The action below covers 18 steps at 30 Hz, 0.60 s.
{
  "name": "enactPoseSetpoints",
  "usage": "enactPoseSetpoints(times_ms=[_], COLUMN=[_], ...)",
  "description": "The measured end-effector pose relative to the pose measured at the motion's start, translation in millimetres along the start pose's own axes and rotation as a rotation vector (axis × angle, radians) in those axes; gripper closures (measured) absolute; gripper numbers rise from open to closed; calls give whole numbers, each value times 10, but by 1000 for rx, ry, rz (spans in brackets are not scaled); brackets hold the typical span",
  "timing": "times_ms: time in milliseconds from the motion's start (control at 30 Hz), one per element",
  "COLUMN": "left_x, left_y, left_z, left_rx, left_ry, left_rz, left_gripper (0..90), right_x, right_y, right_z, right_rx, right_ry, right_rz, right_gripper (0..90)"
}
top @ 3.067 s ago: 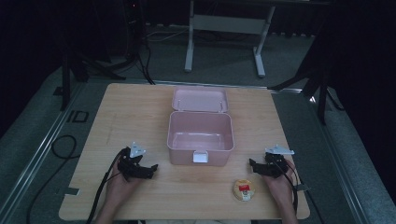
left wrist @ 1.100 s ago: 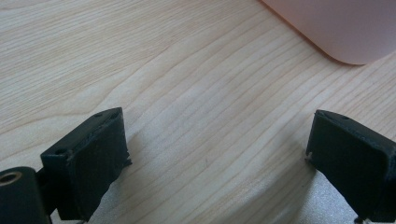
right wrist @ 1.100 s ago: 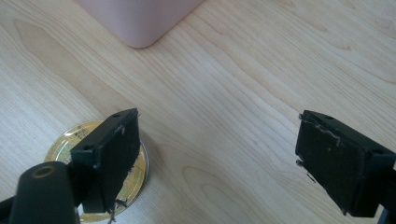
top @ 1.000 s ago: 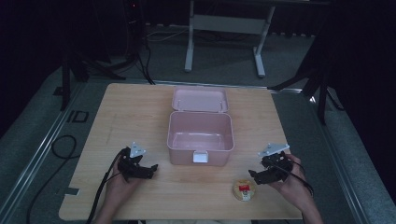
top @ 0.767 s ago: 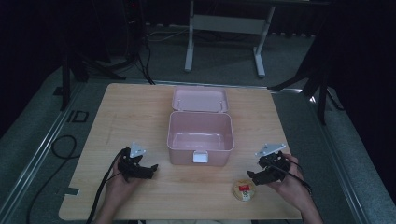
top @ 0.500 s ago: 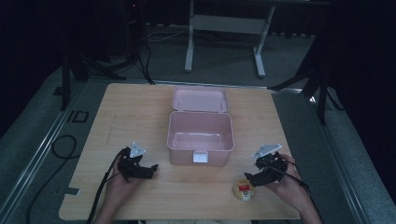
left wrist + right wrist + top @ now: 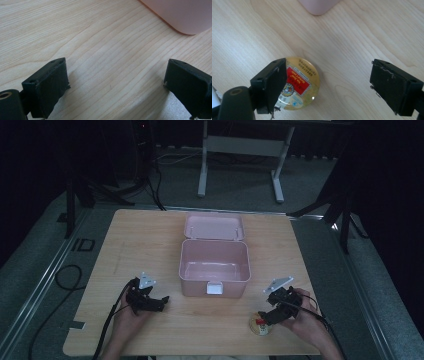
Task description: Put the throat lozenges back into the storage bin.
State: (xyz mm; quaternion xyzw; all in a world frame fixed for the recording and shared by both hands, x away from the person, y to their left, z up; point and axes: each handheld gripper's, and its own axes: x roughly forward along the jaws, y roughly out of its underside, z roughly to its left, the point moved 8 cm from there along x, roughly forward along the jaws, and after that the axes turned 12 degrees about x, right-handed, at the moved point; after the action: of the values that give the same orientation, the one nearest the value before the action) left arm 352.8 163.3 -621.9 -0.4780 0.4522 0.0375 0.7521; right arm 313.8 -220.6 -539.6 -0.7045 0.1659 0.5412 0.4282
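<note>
The worktop (image 7: 150, 235) carries a pink box (image 7: 214, 268) at its centre, lid (image 7: 214, 226) thrown back toward twelve o'clock, inside bare. The left hand-held gripper (image 7: 159, 302) rests at about eight o'clock from the box, released, its jaws wide apart over bare wood with the box corner (image 7: 185, 17) ahead of them. The right hand-held gripper (image 7: 265, 317) sits at about four o'clock from the box, also released, jaws spread wide. A small round tin (image 7: 261, 325) with a yellow lid and red label lies flat near the front edge, just at this gripper's tip. In the right gripper view the tin (image 7: 300, 86) sits off-centre toward seven o'clock, partly under one jaw, not yet between the two. Being round, it has no long axis to match; the right hand is far nearer and probably needs to shift sideways to straddle it.
</note>
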Motion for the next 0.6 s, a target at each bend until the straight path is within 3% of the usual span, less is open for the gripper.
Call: enactPoseSetpoints(times_ms=[600], left_x=[0], left_y=[0], left_z=[0], left_rx=[1], left_ry=[0], left_rz=[0], left_gripper=[55], right_x=[154], right_y=[81], right_z=[196], right_rx=[-54], right_ry=[-22], right_rz=[72], right_gripper=[122])
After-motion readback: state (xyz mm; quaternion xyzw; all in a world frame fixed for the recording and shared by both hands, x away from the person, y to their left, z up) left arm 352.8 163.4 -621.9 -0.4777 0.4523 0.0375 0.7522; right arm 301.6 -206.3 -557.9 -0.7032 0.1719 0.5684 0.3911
